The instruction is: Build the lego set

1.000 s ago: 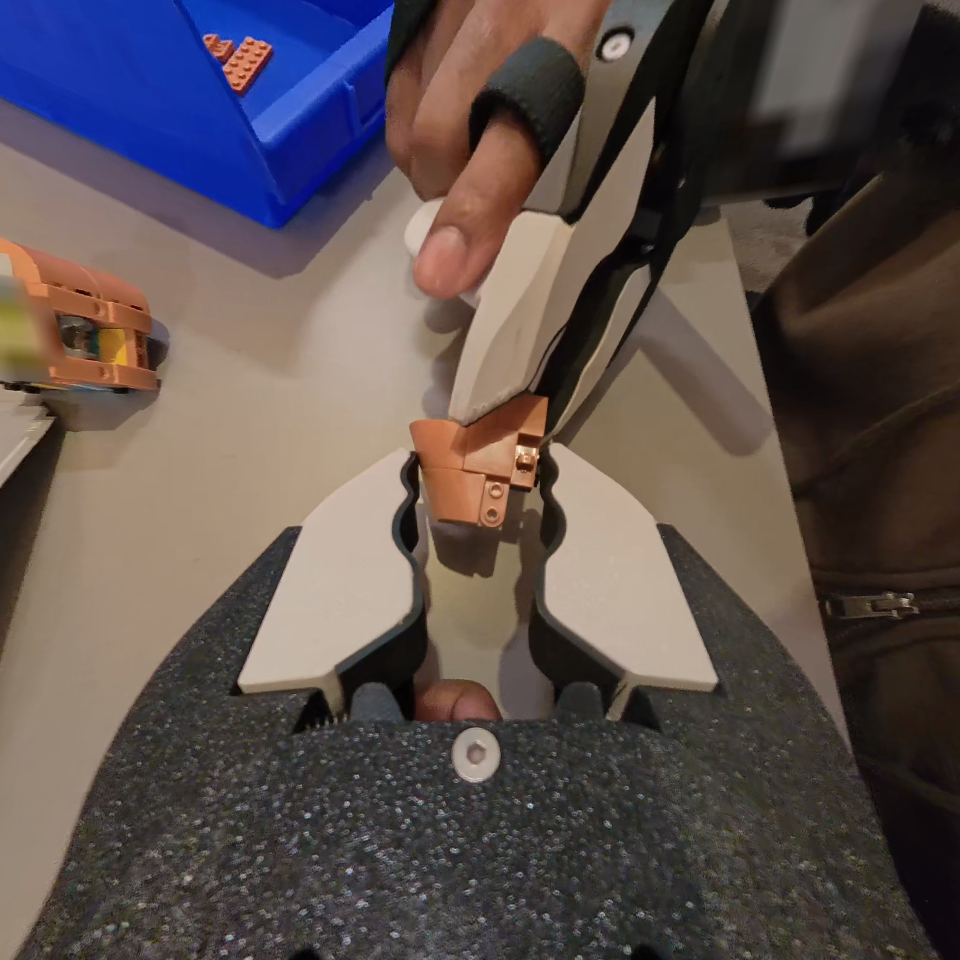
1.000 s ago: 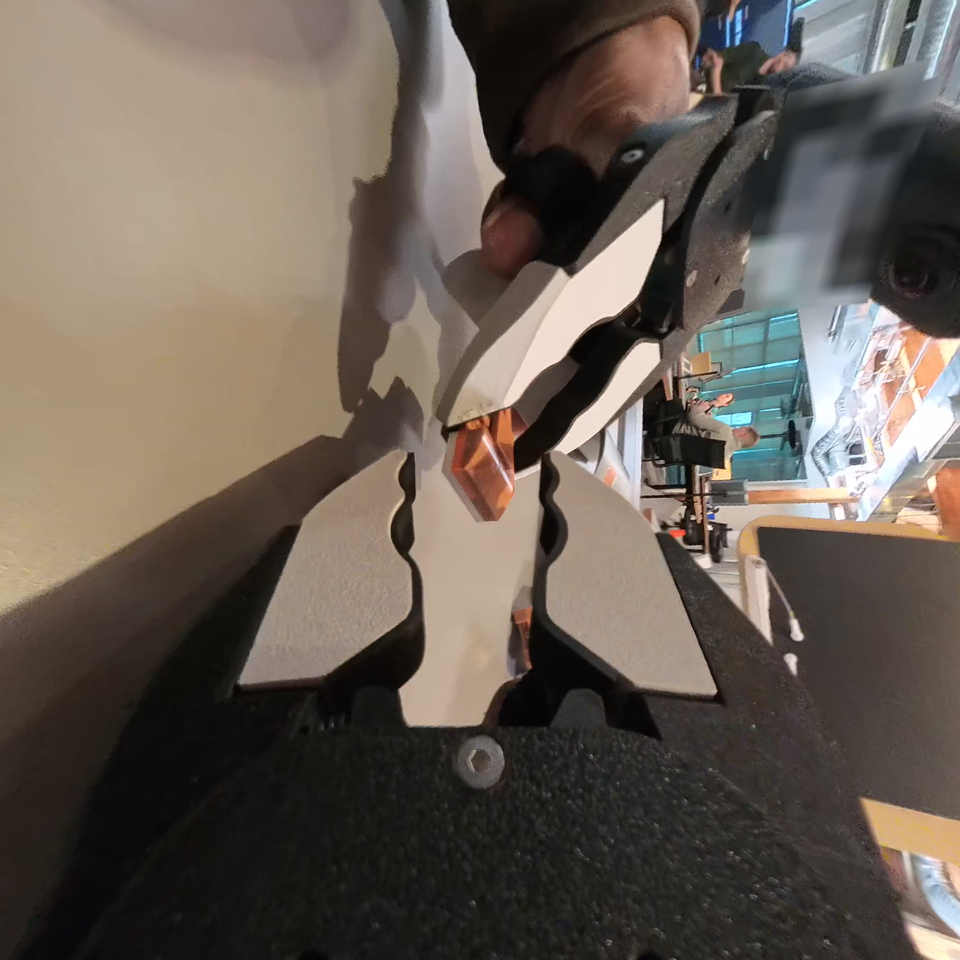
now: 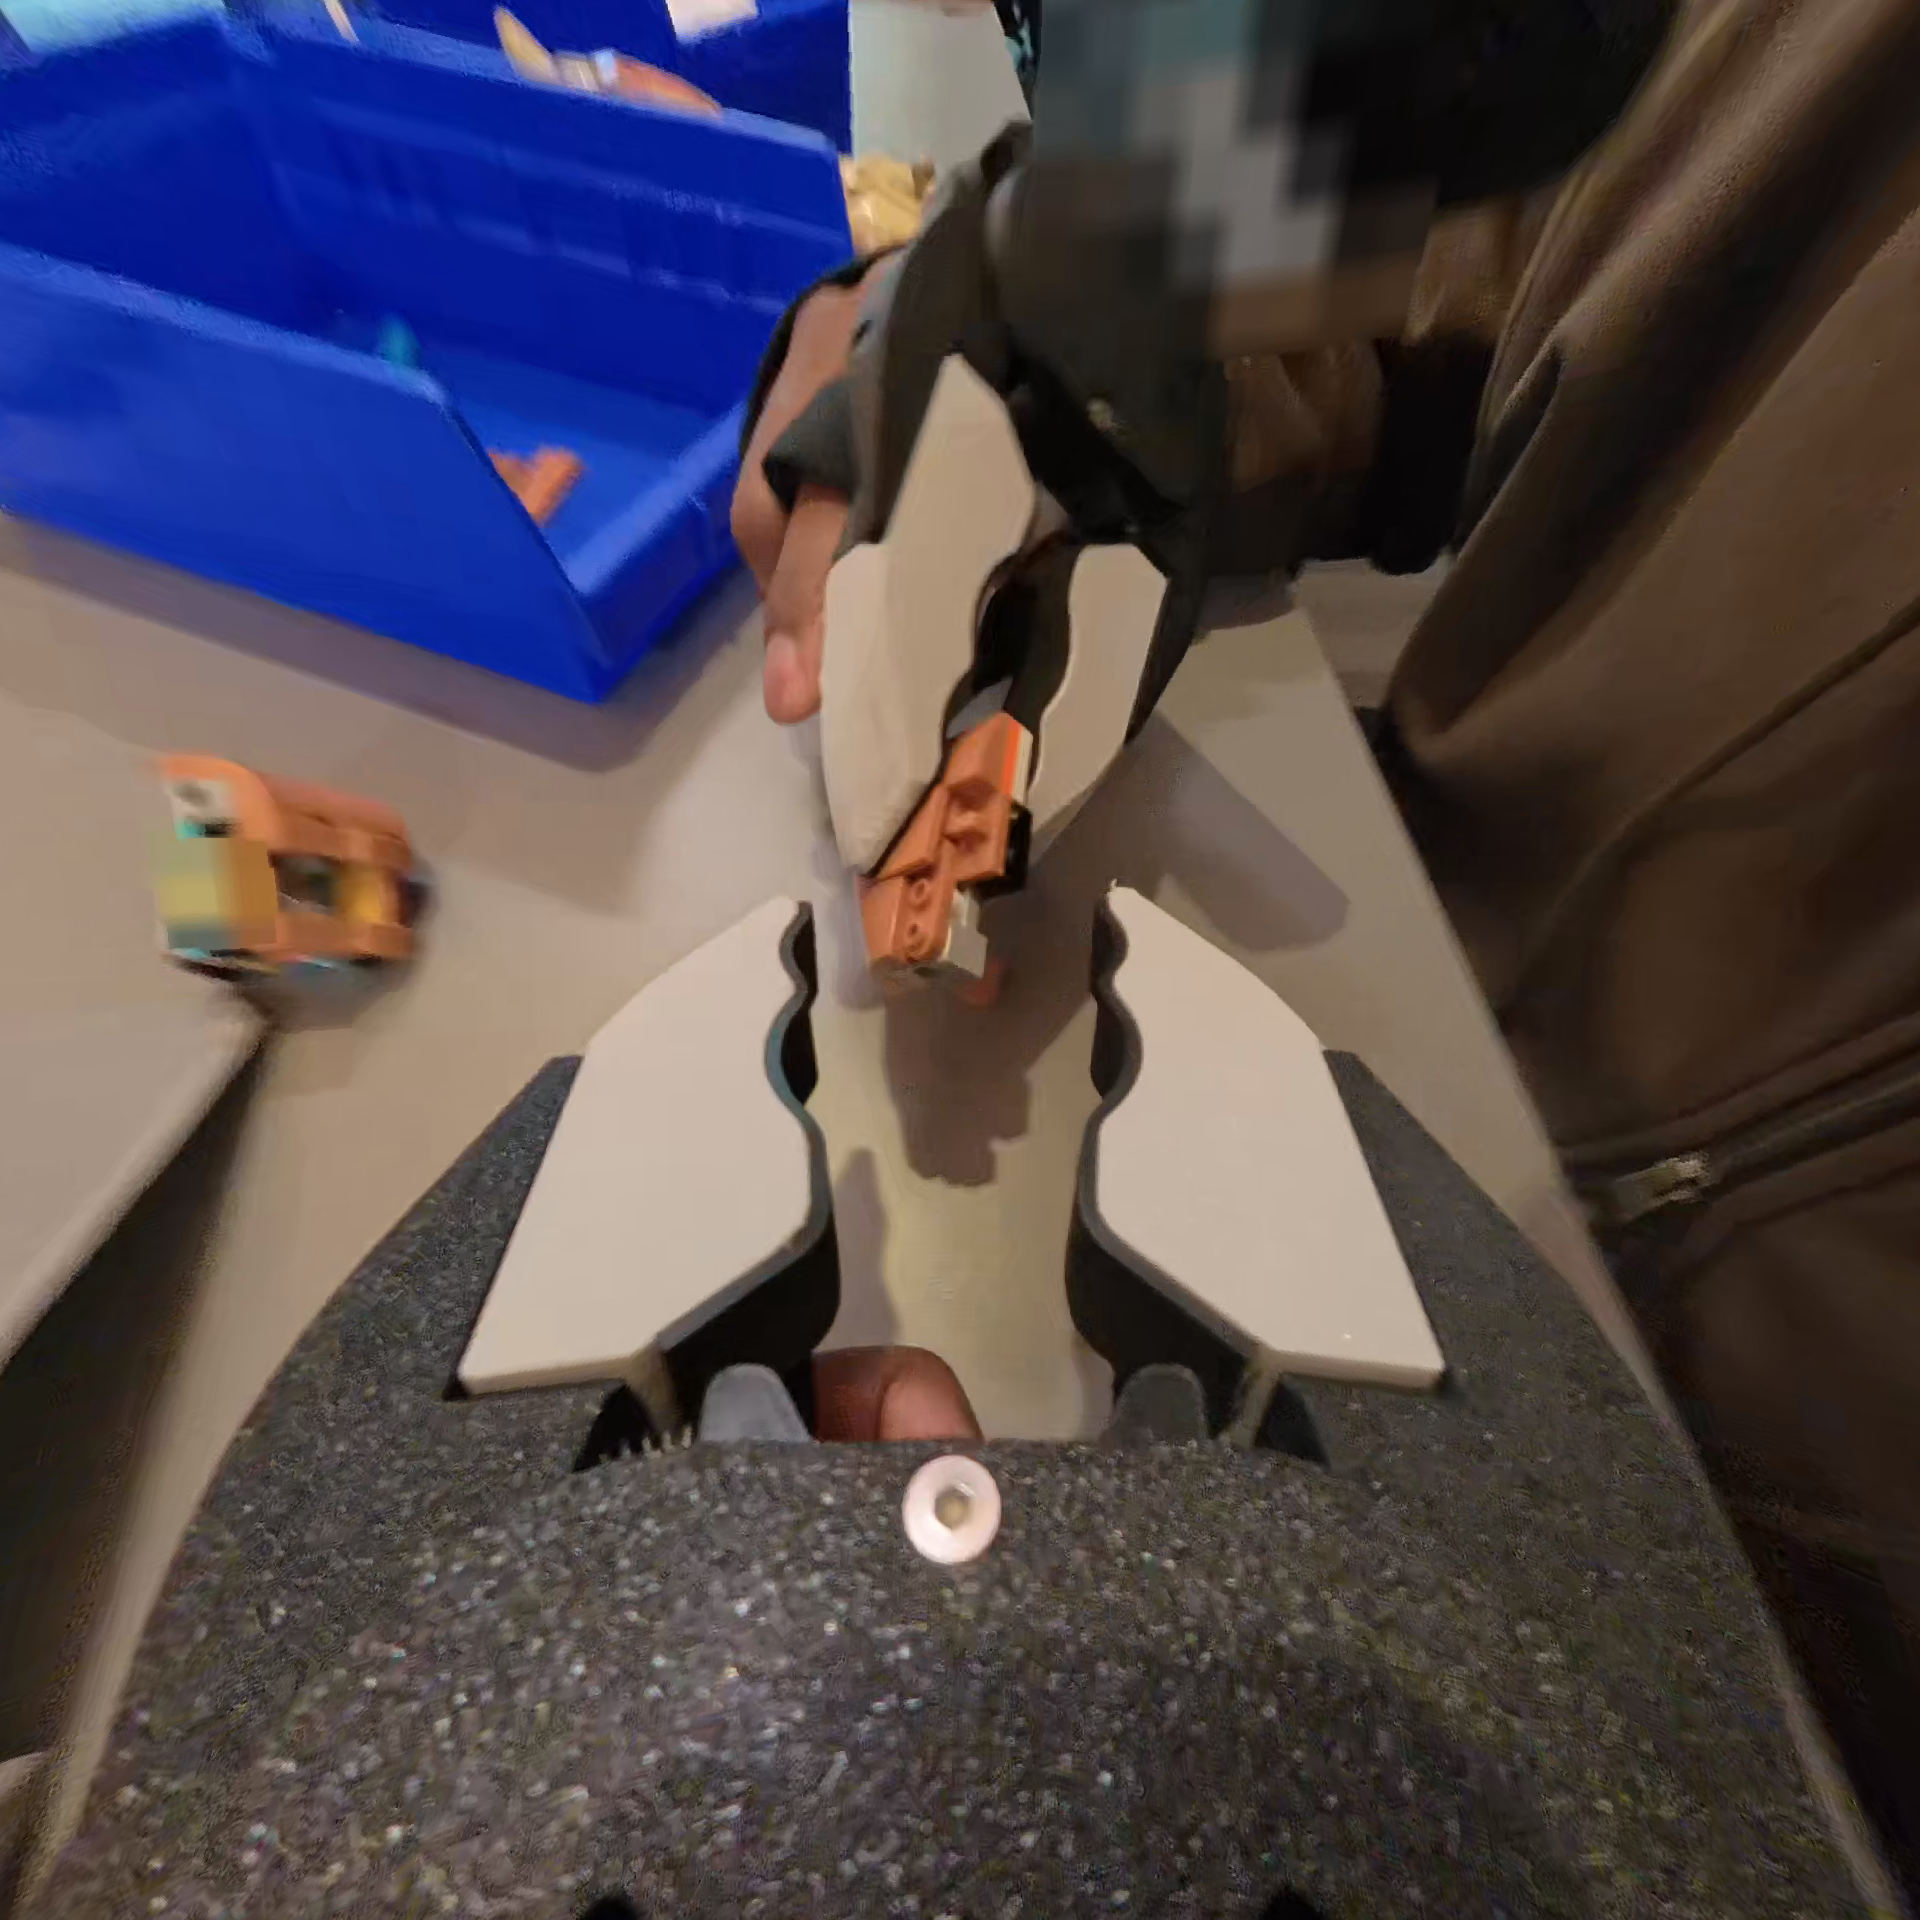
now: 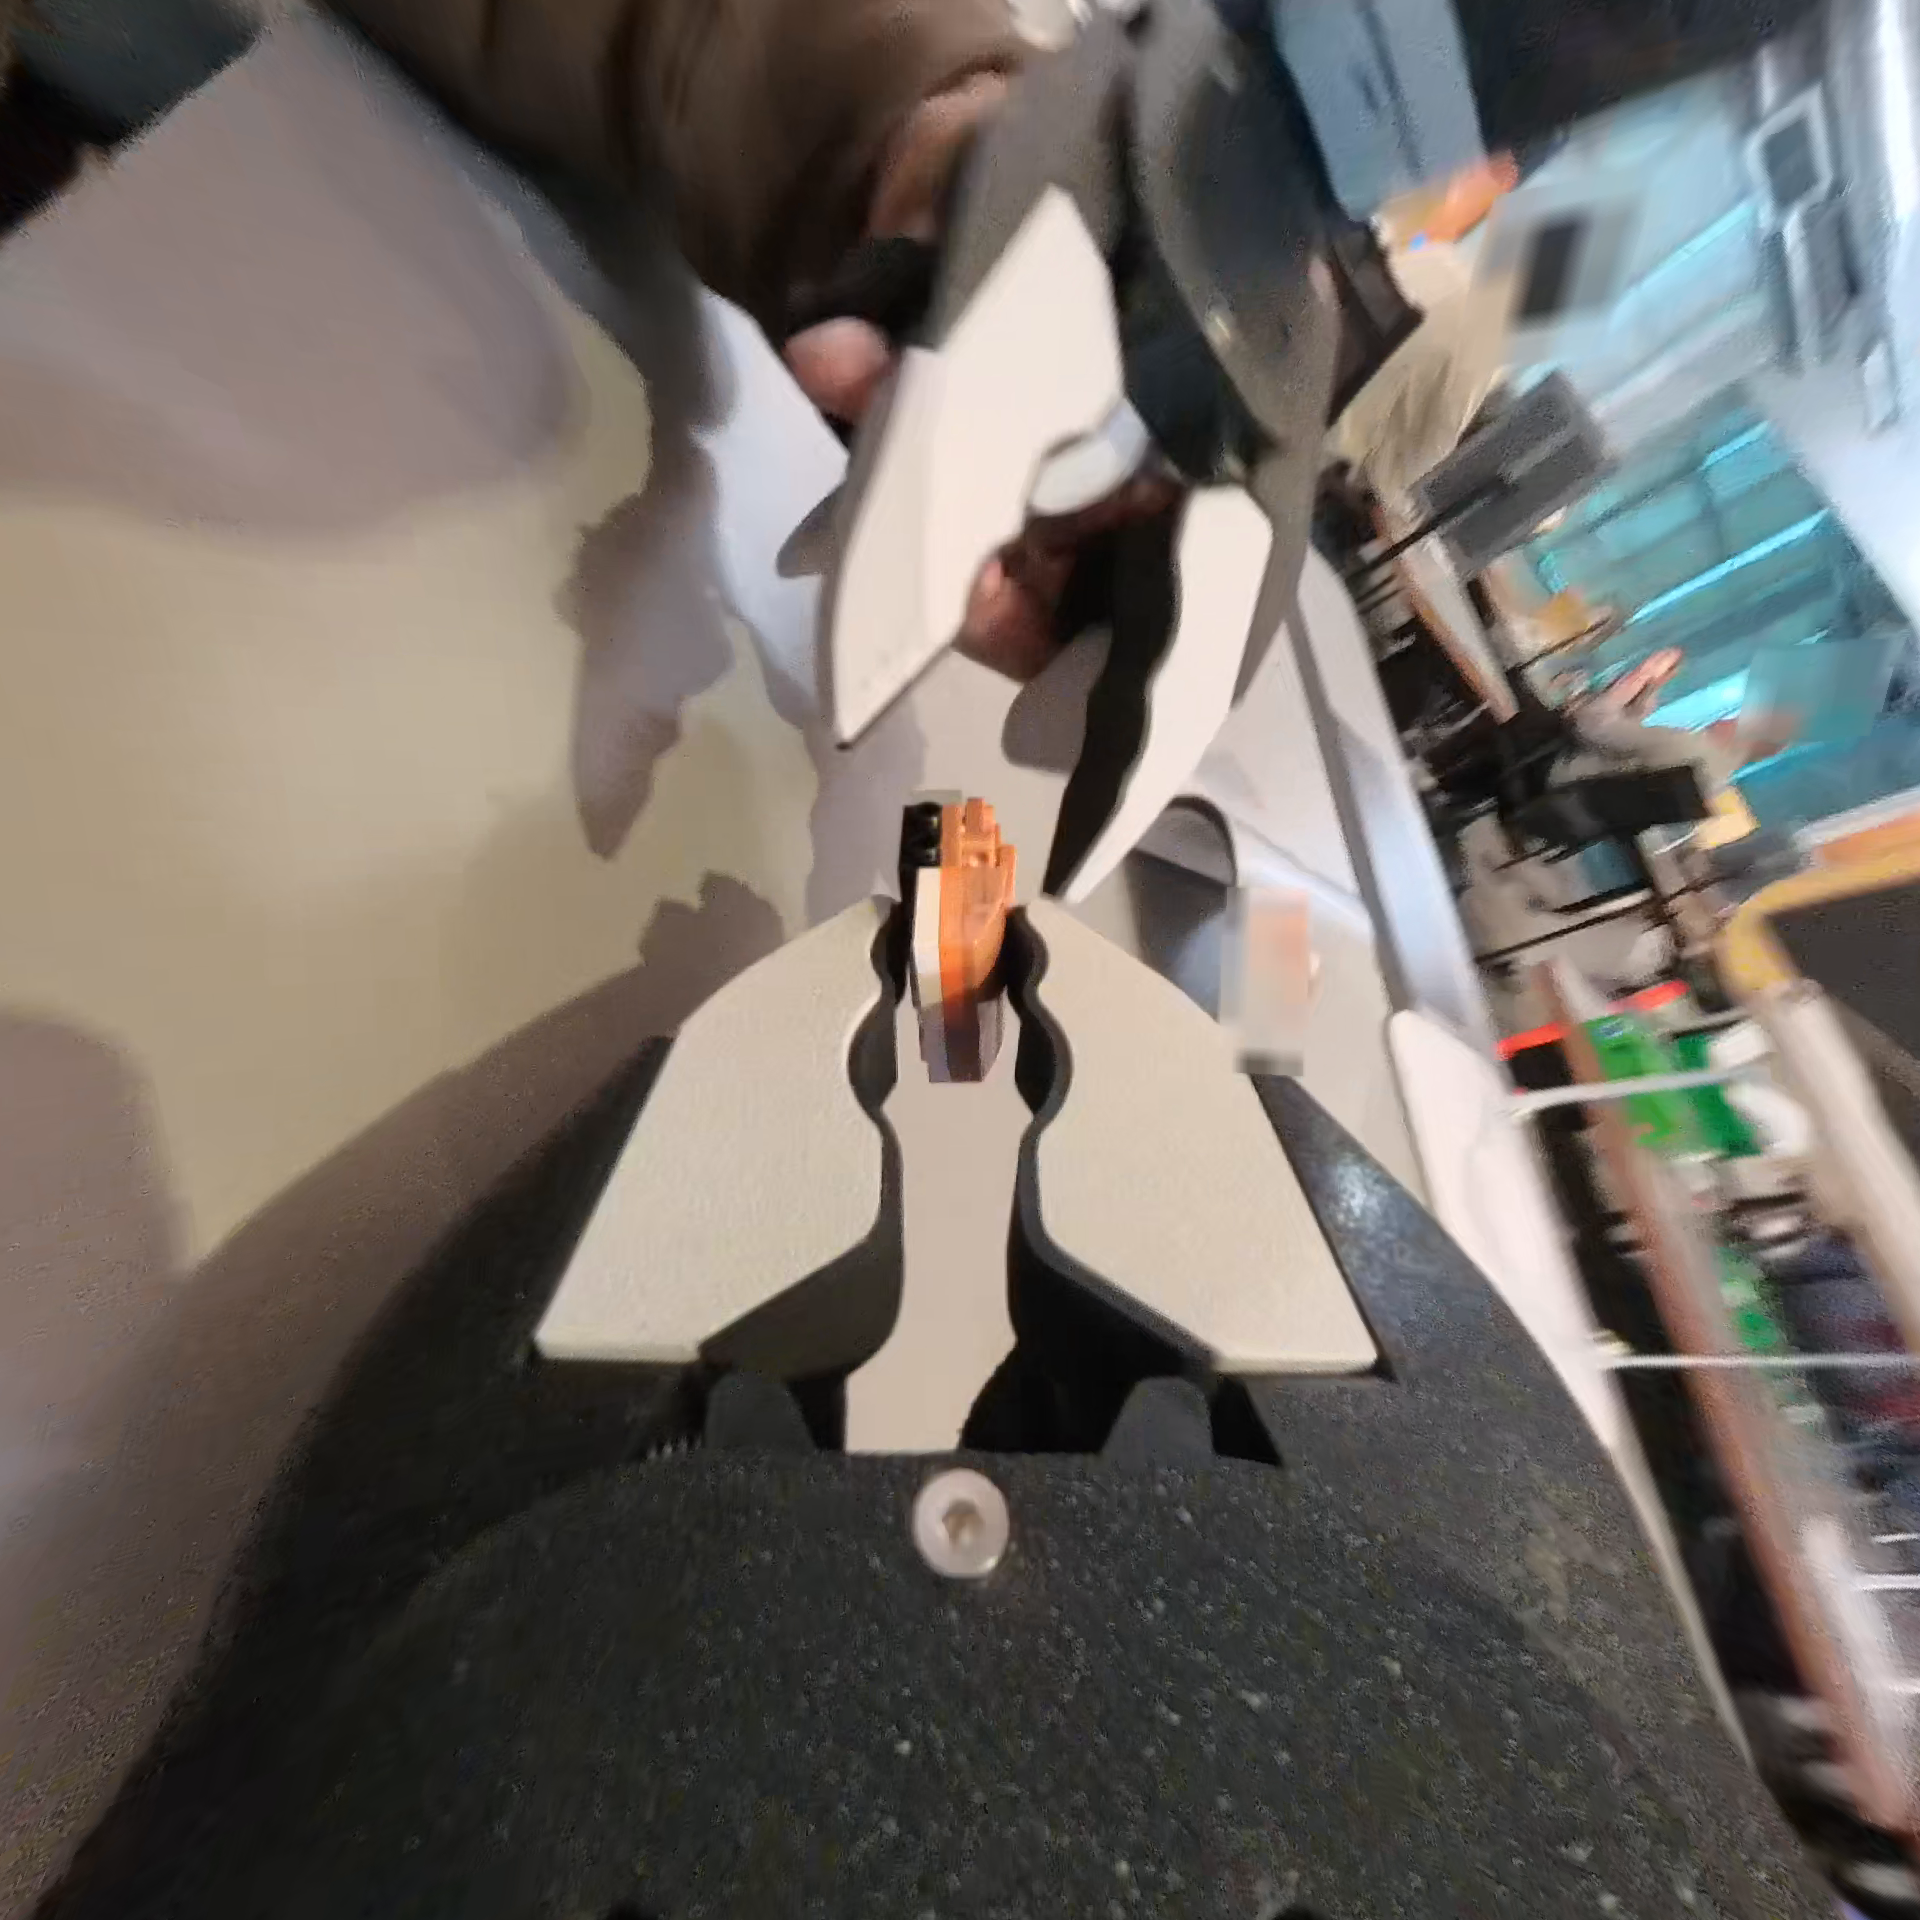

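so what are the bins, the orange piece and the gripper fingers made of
Bins: blue, smooth and slightly glossy with moulded walls, likely hard plastic.
Orange piece: studded, clean-edged, looks like rigid moulded plastic with a soft sheen; held in the right hand-held gripper.
Fingers: flat, matte pale grey plates, probably plastic, perhaps printed; motion blur leaves that open.

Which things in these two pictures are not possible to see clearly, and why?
- Left wrist view: the half-built model is smeared by motion blur and partly mosaicked; its parts cannot be told.
- Left wrist view: the bin contents are blurred and cut off by the top edge.
- Right wrist view: the lower part of the brown piece is hidden between the right tongs.
- Right wrist view: the background room is too blurred to read.
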`<state>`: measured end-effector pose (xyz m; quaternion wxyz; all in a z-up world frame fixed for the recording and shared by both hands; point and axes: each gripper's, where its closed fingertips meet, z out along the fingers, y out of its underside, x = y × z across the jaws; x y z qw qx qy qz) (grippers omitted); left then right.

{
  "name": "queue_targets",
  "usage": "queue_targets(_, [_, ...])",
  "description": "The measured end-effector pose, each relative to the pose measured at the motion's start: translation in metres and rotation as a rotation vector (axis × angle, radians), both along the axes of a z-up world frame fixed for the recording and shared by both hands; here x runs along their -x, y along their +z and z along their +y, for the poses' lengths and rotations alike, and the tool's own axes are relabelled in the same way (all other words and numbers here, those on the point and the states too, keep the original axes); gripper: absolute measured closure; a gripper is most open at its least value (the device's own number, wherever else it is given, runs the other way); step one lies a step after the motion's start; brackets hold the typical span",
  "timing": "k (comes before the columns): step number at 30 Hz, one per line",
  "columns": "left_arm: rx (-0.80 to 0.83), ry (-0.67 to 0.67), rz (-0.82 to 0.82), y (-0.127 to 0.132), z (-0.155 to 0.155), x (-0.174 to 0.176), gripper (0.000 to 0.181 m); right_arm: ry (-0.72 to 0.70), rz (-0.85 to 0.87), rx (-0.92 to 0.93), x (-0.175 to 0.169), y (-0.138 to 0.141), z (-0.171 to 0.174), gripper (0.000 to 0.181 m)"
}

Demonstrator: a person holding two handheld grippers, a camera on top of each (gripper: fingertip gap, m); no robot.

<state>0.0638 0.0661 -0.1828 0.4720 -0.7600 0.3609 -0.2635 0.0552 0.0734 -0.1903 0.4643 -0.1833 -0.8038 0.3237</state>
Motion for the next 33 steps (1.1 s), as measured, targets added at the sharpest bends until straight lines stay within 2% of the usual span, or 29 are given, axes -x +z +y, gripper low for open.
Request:
queue_targets(4, [-0.343, 0.037, 0.198, 0.01, 0.007, 0.006, 0.133, -0.037, -0.056, 0.196, 0.004, 0.006, 0.008, 0.163])
queue_targets(8, [-0.465, 0.055, 0.243, 0.015, 0.011, 0.0, 0.142, -0.034, -0.083, 0.248, 0.004, 0.005, 0.007, 0.163])
queue_targets(14, [-0.441, 0.051, 0.266, 0.008, 0.012, -0.001, 0.162, -0.031, -0.092, 0.241, 0.004, 0.003, 0.003, 0.163])
queue_targets(33, [-0.371, 0.068, 0.284, 0.0, 0.014, -0.005, 0.165, -0.027, -0.112, 0.173, 0.004, -0.004, 0.001, 0.164])
